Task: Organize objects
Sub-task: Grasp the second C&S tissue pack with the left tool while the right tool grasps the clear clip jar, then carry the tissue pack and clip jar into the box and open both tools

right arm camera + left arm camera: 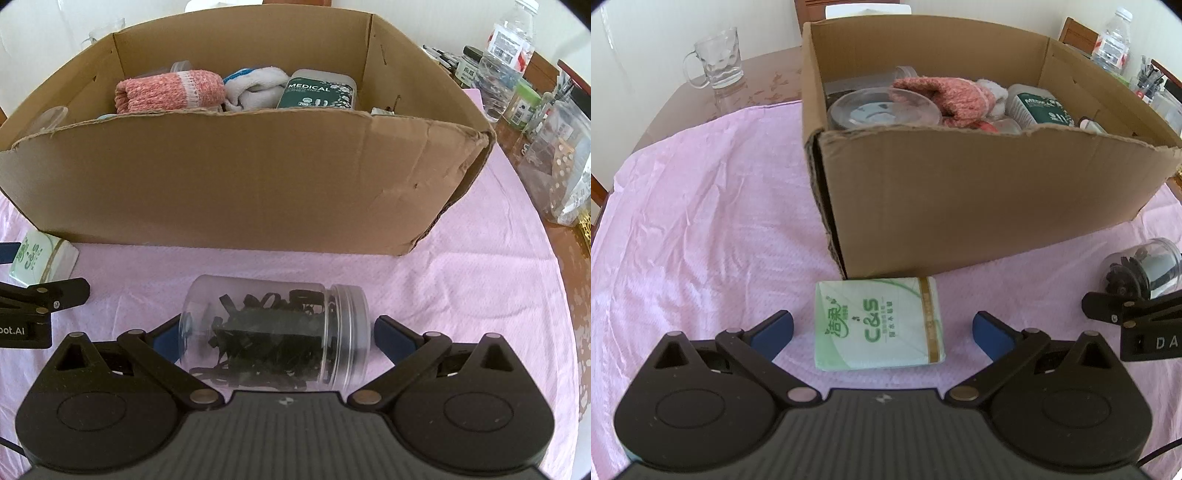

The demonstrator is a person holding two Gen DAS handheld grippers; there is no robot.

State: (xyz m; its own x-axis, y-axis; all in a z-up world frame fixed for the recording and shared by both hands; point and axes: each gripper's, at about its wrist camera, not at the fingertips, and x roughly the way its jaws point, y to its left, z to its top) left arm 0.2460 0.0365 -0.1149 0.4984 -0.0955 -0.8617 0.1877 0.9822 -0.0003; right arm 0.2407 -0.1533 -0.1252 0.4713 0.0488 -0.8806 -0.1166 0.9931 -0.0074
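Note:
A green and white tissue pack (879, 325) lies flat on the pink tablecloth (701, 221), just in front of the cardboard box (960, 203). My left gripper (882, 321) is open, one blue pad on each side of the pack and clear of it. In the right wrist view a clear jar (273, 332) of black bits lies on its side with its lid to the right. Around it my right gripper (279, 326) stands open, with a small gap at the lid. The box (221, 184) holds a pink knitted cloth (166, 90), a medical swab box (314, 90) and clear tubs.
A glass mug (716, 59) stands at the back left on the bare table. A water bottle (506, 55), small jars and clear containers (561, 158) crowd the right edge. The box wall rises close ahead of both grippers.

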